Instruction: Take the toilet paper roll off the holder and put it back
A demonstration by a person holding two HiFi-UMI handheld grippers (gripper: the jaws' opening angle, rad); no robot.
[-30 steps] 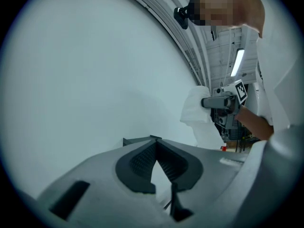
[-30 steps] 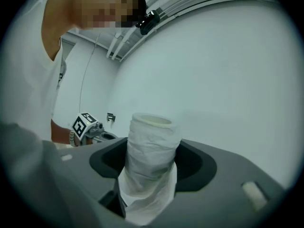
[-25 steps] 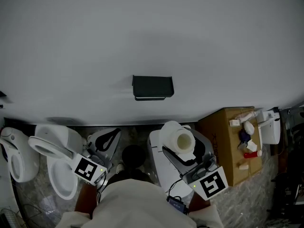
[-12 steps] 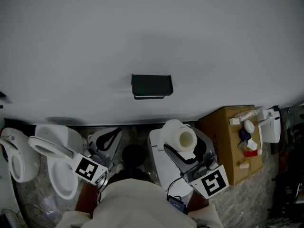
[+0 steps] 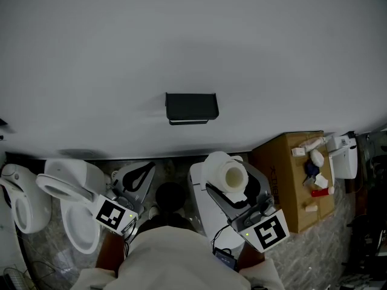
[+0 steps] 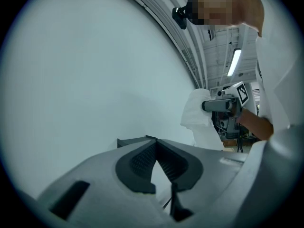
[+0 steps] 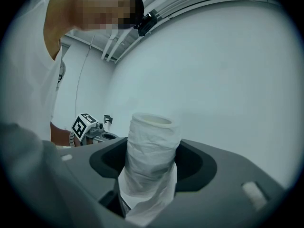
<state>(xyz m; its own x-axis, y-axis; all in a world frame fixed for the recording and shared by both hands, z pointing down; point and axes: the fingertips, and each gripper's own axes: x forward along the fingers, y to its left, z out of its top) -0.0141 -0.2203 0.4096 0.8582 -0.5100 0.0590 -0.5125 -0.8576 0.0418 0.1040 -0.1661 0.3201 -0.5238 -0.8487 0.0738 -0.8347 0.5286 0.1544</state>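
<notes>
A white toilet paper roll (image 5: 225,174) stands out from my right gripper (image 5: 234,185), which is shut on it low in the head view, below and right of the holder. The black holder (image 5: 191,107) is fixed to the grey wall and carries nothing. In the right gripper view the crumpled roll (image 7: 152,146) stands upright between the jaws of my right gripper (image 7: 152,167). My left gripper (image 5: 143,174) hangs at the lower left, shut with nothing in it. In the left gripper view my left gripper (image 6: 156,148) points at the wall, the holder (image 6: 133,140) just past it and the roll (image 6: 198,120) to its right.
Two white toilets (image 5: 66,192) stand on the floor at the left. A white unit (image 5: 205,213) sits under my right gripper. A cardboard box (image 5: 284,174) with several small items on it stands at the right, by a white fixture (image 5: 343,159).
The holder sits slightly higher in the head view as the camera shifts. Both grippers and the roll stay about where they were.
</notes>
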